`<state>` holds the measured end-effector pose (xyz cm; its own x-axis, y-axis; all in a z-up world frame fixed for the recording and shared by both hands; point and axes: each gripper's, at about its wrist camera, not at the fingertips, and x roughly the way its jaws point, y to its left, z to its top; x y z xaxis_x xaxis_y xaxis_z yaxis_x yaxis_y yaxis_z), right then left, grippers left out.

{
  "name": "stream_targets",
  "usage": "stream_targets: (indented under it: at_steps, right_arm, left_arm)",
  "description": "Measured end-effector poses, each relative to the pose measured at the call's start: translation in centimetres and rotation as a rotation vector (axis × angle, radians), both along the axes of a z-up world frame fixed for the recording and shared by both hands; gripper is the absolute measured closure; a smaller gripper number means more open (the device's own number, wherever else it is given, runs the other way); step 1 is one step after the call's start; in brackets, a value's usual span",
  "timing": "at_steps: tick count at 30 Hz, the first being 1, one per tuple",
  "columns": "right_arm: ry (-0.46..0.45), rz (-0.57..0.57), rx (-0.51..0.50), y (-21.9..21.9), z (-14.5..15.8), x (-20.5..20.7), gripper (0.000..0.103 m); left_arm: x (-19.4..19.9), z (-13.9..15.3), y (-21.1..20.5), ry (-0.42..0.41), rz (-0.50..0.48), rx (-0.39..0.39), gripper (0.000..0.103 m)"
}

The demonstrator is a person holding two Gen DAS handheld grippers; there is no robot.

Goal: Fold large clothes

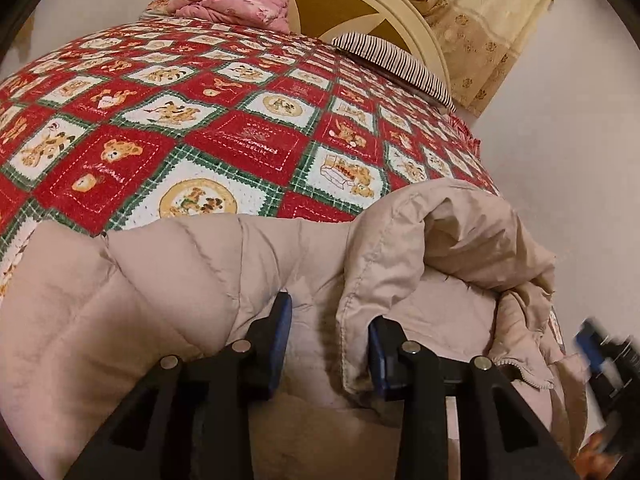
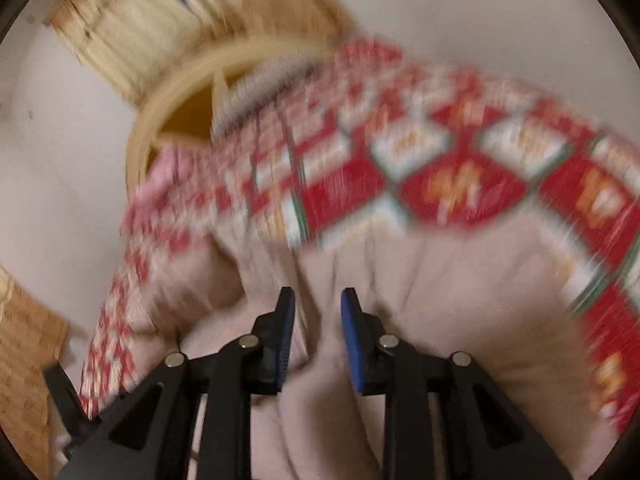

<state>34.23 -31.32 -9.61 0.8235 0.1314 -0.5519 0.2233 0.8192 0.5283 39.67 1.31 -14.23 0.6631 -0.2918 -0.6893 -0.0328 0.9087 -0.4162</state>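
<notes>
A beige padded jacket (image 1: 192,280) lies on the near part of a bed, bunched into a raised fold at the right with a zip edge showing. My left gripper (image 1: 330,320) is open, its blue-padded fingers straddling jacket fabric, the fold's hem draped over the right finger. The right wrist view is motion-blurred. There my right gripper (image 2: 318,312) is open just above the jacket (image 2: 420,300), with nothing between its pads. The right gripper also shows blurred in the left wrist view (image 1: 604,356) at the far right.
The bed carries a red, white and green teddy-bear quilt (image 1: 240,136). A striped pillow (image 1: 396,64) and pink bedding (image 1: 236,4) lie by the cream round headboard (image 1: 400,4). Beige curtains (image 1: 484,28) hang behind. A white wall borders the bed at right.
</notes>
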Motion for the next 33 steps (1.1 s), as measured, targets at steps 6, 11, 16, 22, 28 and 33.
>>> stream_targets:
  at_steps: [6,11,16,22,28,33]
  right_arm:
    - [0.049,0.116,-0.114,3.3,5.5,9.0,0.073]
    - [0.231,0.221,-0.079,6.9,1.9,15.3,0.073]
    - [0.310,0.322,-0.071,8.0,-1.6,11.9,0.075]
    - [0.160,0.323,-0.086,7.4,-4.8,8.0,0.081]
    - [0.161,0.307,-0.186,8.9,-4.6,8.0,0.081]
    - [0.157,0.308,-0.182,8.8,-4.5,8.0,0.081]
  left_arm:
    - [-0.1,0.0,0.3,-0.010,0.008,-0.023,0.066]
    - [-0.2,-0.1,1.3,-0.031,0.017,-0.098,0.066]
    - [-0.2,-0.2,1.8,-0.030,0.022,-0.147,0.066]
    - [-0.8,0.6,2.5,0.013,0.020,-0.202,0.065]
    - [-3.8,4.8,2.1,0.022,0.051,-0.008,0.061]
    - [-3.2,8.3,3.3,-0.040,0.122,0.012,0.058]
